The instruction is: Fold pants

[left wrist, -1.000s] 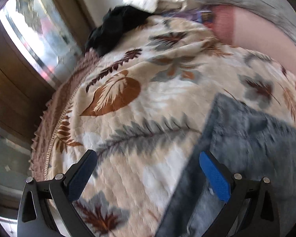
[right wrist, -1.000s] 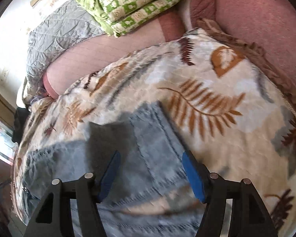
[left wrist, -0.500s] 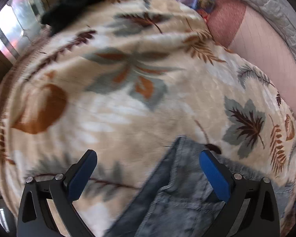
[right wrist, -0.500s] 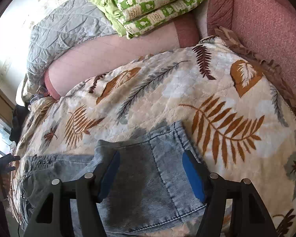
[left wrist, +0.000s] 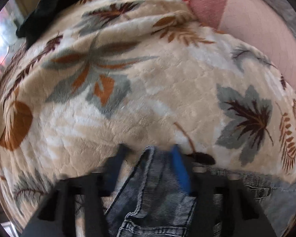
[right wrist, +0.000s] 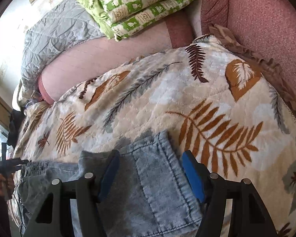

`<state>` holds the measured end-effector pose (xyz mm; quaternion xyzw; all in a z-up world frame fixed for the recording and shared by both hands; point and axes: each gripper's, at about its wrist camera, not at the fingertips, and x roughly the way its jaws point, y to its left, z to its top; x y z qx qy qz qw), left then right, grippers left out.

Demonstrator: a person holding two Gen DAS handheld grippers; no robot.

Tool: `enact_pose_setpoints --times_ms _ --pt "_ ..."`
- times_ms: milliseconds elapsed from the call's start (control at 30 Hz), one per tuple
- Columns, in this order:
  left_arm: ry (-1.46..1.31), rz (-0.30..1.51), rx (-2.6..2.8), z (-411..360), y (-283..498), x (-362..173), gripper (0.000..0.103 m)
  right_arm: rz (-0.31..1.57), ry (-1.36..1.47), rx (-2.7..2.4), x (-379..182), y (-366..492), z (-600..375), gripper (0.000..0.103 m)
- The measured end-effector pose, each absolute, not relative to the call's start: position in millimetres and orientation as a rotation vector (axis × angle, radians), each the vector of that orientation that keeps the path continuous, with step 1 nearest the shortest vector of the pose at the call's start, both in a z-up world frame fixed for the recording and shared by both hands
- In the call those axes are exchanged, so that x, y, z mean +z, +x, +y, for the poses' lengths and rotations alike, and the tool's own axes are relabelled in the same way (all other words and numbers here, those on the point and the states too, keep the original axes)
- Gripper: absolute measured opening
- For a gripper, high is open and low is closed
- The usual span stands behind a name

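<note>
Light blue denim pants point(right wrist: 154, 169) lie flat on a leaf-patterned blanket point(right wrist: 187, 102). My right gripper point(right wrist: 148, 169) is open, its blue pads astride the pants' leg end near the hem. In the left wrist view my left gripper point(left wrist: 148, 165) is blurred and its fingers have narrowed around a raised corner of the pants point(left wrist: 154, 177) by the waistband; whether the pads pinch the cloth cannot be told. The left gripper also shows small at the far left of the right wrist view point(right wrist: 11, 162), at the pants' other end.
The blanket point(left wrist: 148, 90) covers a bed. A pink bolster point(right wrist: 100, 59), a grey quilt point(right wrist: 57, 31) and a green patterned quilt point(right wrist: 140, 6) lie at the back. A dark garment point(left wrist: 55, 2) sits at the far left corner. A red upholstered side point(right wrist: 266, 29) rises at right.
My left gripper's fingers have closed in from wide open around the pants' corner, with motion blur. My right gripper has shifted slightly and stays open over the leg end.
</note>
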<state>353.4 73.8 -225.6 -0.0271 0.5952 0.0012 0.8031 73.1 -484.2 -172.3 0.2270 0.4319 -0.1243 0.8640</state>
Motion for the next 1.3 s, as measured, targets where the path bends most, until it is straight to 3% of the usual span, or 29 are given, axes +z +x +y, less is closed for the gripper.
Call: enact_pose_setpoints --times_ms 267,367,500,533,567,600,633,1033,1167,1300 --pt "-0.062 1.212 -0.04 71 338 -211 0.015 0.971 0.482 -0.201 -184 102 -498 0.069" --pt "-0.073 1.214 -0.083 77 329 -211 0.015 1.039 0.471 -0.203 -204 116 -496 0.069" --pt "-0.036 1.24 -0.105 74 334 -222 0.023 1.096 0.459 -0.226 -230 129 -492 0.065" --pt "-0.021 1.232 -0.098 73 333 -220 0.023 1.115 0.441 -0.232 -235 131 -489 0.056" --pt "-0.013 1.225 -0.088 72 333 -220 0.018 1.105 0.379 -0.246 -233 130 -482 0.031" --pt "-0.012 1.213 -0.072 72 332 -217 0.013 1.091 0.356 -0.226 -228 129 -478 0.014" --pt "-0.021 1.194 -0.065 73 329 -212 0.013 1.085 0.369 -0.208 -224 126 -476 0.012" --pt "-0.183 0.89 -0.118 127 253 -95 0.009 0.694 0.426 -0.236 -98 33 -480 0.012" --pt "-0.203 0.795 -0.155 153 202 -71 0.009 0.646 0.489 -0.197 -96 -2 -473 0.012" --pt "-0.245 0.791 -0.169 181 139 -84 0.009 0.708 0.496 -0.159 -121 -37 -452 0.012"
